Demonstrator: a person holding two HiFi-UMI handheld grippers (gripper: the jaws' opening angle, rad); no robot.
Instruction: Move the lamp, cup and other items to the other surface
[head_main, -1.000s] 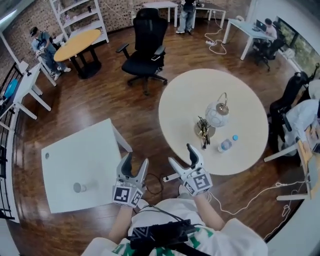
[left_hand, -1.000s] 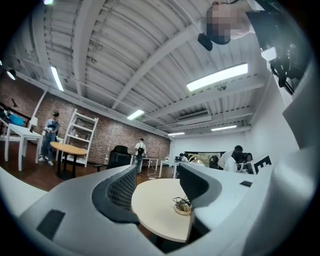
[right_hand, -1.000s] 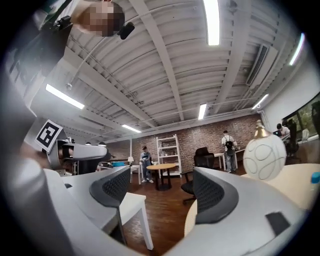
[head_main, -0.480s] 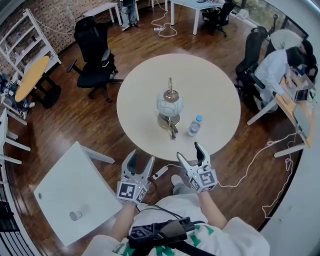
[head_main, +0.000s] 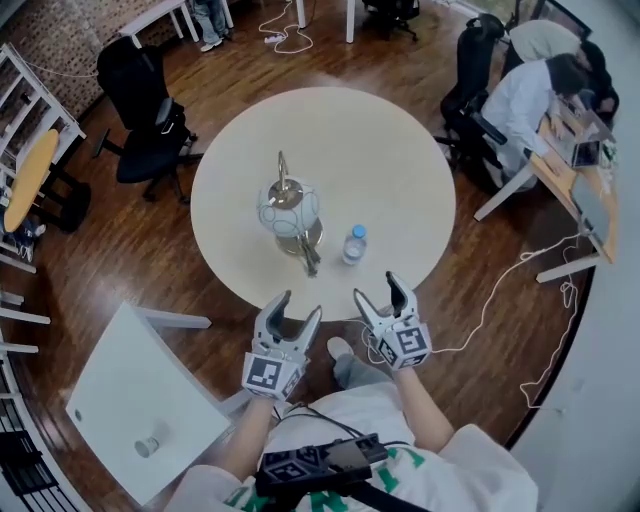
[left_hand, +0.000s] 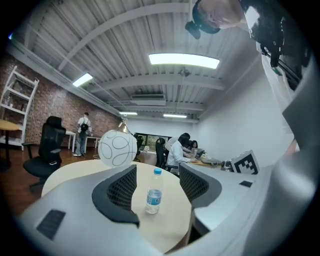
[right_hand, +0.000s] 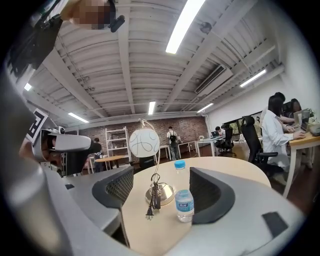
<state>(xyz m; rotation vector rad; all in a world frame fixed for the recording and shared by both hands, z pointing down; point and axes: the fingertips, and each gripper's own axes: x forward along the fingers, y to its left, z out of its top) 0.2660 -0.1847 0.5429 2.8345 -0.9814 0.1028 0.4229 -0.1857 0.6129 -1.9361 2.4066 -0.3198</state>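
One cup (head_main: 148, 446): head view only | lamp (head_main: 288, 208), bottle (head_main: 353, 244): all views

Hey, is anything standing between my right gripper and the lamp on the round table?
Partly: the water bottle stands nearer than the lamp, just right of its base. The right gripper has just been closing its jaws slightly; they stand apart, gripping nothing.

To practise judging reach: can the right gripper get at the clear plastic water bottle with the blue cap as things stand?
Probably yes: the right gripper, its empty jaws apart, having just closed slightly, faces the clear blue-capped water bottle across bare round cream table.
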